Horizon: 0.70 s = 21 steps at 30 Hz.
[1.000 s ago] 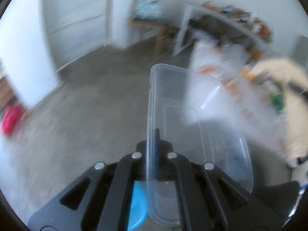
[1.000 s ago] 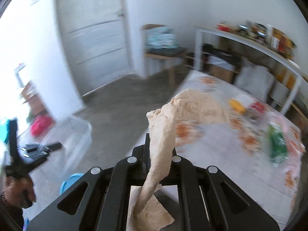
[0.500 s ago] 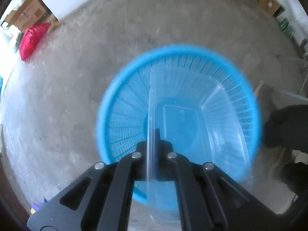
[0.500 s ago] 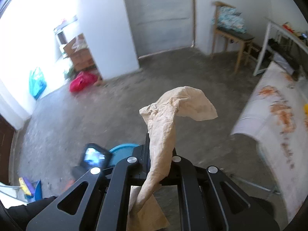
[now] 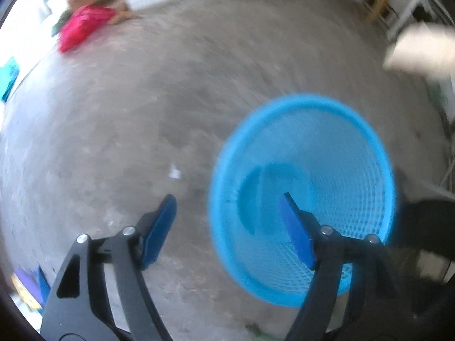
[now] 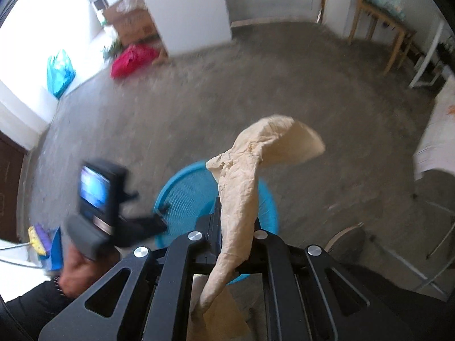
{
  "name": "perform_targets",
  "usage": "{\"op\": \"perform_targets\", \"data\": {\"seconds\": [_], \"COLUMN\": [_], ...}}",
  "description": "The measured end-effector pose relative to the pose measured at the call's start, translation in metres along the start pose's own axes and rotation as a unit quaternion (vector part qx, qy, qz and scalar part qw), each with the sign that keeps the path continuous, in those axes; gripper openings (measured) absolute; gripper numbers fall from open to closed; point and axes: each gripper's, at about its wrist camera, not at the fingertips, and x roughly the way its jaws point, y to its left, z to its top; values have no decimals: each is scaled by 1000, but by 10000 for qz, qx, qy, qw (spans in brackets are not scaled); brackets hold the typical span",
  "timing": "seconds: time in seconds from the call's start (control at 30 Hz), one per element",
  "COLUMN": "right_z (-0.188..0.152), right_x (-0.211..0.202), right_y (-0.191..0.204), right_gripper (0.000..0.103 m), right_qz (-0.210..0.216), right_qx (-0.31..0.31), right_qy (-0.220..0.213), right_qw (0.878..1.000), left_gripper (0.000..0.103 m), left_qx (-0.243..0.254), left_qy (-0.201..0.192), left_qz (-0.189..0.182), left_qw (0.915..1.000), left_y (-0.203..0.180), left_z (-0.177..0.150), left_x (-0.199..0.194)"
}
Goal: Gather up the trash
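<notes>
A round blue plastic basket (image 5: pixel 361 147) stands on the grey concrete floor. A clear plastic container (image 5: pixel 264 199) lies inside it, faint against the blue. My left gripper (image 5: pixel 227 216) is open and empty above the basket's left rim. My right gripper (image 6: pixel 236 221) is shut on a crumpled beige paper (image 6: pixel 256 159), held up above the basket (image 6: pixel 182 190). The same paper shows blurred at the far right of the left wrist view (image 5: pixel 421 48). The left gripper's camera unit (image 6: pixel 99 196) shows at the left of the right wrist view.
A red bag (image 6: pixel 130 59) and a cardboard box (image 6: pixel 130 22) lie by the white wall. A cyan bag (image 6: pixel 59 71) sits at the left. A wooden chair (image 6: pixel 378 14) stands at the back right. A cloth-covered table edge (image 6: pixel 438 130) is at the right.
My left gripper opened and let the clear container drop into the blue basket, then shifted left. My right gripper tilted down toward the basket, still holding the paper.
</notes>
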Motion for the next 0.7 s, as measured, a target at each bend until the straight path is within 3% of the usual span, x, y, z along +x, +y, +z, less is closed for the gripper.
{"op": "perform_targets", "data": {"seconds": [0.17,0.3,0.43,0.5,0.57,0.7], "right_z": [-4,-4,-4,-7,-11,-26], "right_x": [65,117,151,165,174,193], "right_y": [16,22,28,27,22,16], "right_gripper": [6,6,8,18,58,63], "right_qz": [126,44,-68,-63,-59,-185], "right_qx": [-66,-111,-218,-161,-45,-53], "right_qy": [765,1364,1699,1825,1949,2292], "right_qw": [9970,9906,9852,9831,9808,9732], "left_gripper": [71,71,71,71,71,71], "left_qx": [-387,-497,-502,-517,-516,-533], "left_qy": [-219,-207,-214,-222,-236,-267], "left_qz": [-73,-131,-164,-186,-168,-147], "left_qw": [9990,9985,9984,9982,9982,9981], "left_y": [32,30,30,29,30,30], "left_z": [2,3,1,0,2,3], "left_x": [-11,-7,-13,-15,-16,-22]}}
